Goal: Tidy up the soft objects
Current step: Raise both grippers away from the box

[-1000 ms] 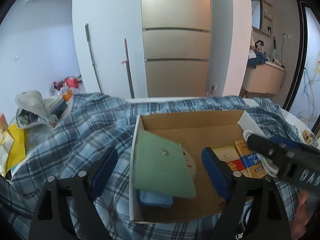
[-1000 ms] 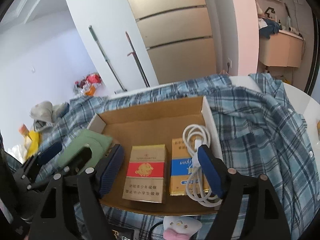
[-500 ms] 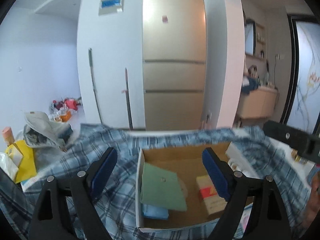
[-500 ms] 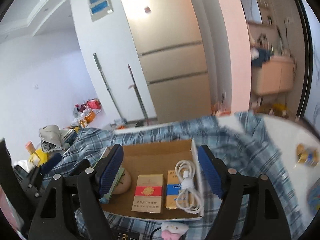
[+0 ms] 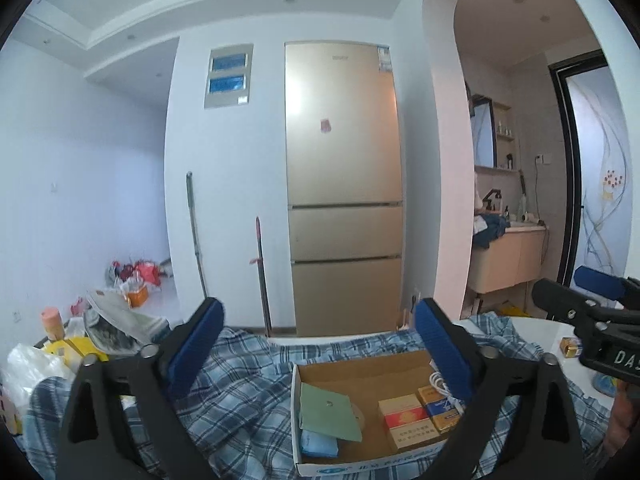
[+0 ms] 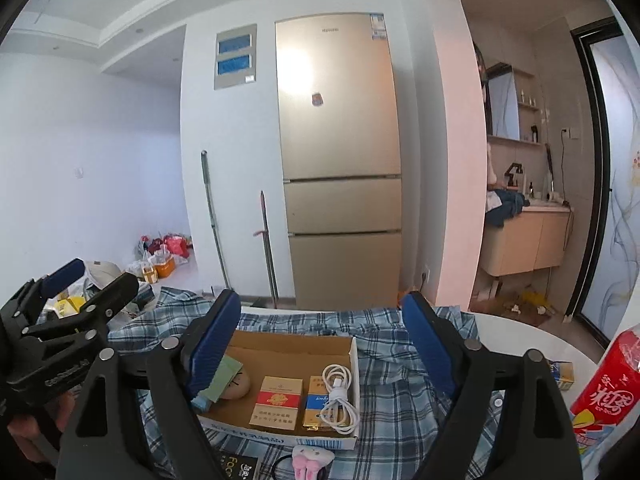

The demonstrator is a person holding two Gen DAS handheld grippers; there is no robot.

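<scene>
An open cardboard box (image 5: 362, 372) (image 6: 280, 342) sits on a blue plaid shirt (image 5: 240, 384) (image 6: 404, 392) spread over the table. In it lie a green pouch (image 5: 328, 410) over a light blue cloth (image 5: 318, 442), a beige round soft toy (image 6: 236, 385), two cigarette packs (image 6: 278, 400) and a coiled white cable (image 6: 338, 392). My left gripper (image 5: 316, 344) is open and empty, raised above and behind the box. My right gripper (image 6: 320, 334) is open and empty, also raised. A pink plush (image 6: 310, 460) lies in front of the box.
A red packet (image 6: 604, 384) and a small yellow box (image 6: 562, 374) lie at the table's right. Bags and clutter (image 5: 80, 344) stand at the left. A gold fridge (image 5: 344, 184) and two mop handles (image 5: 196, 236) are beyond the table.
Both grippers have lifted up and pulled back from the box, so it now looks smaller and lower. Both stay open and empty.
</scene>
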